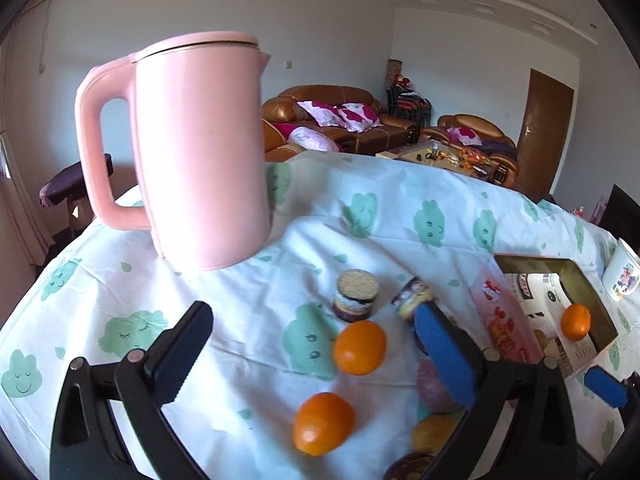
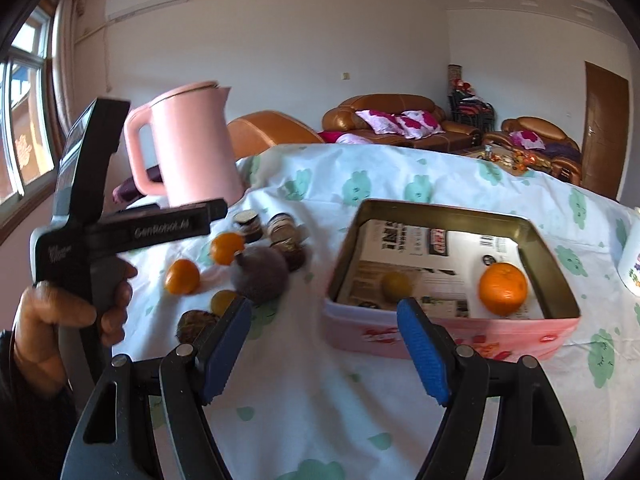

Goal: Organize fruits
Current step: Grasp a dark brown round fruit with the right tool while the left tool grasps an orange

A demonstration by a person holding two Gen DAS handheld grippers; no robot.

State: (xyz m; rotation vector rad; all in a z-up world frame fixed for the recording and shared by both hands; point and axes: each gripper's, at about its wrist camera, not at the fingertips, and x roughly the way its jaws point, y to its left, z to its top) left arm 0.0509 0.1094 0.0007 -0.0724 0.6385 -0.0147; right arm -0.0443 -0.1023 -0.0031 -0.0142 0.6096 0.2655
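oranges point(image 2: 503, 289): 3 | yellow fruits point(image 2: 396, 286): 2 | sandwich cookies point(image 1: 356, 295): 4 | tin point(image 2: 440, 208): 1 | kettle point(image 1: 200, 152): 1

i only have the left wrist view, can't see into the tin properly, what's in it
Observer: The right wrist view looks straight into the tin: an orange sits at its right side on printed paper.
Operator: anything else in there
Observer: Yes, a smaller yellowish fruit lies near the tin's front wall.
Operator: is the right gripper holding something
Observer: No, the right gripper is open and empty, short of the tin's near wall.
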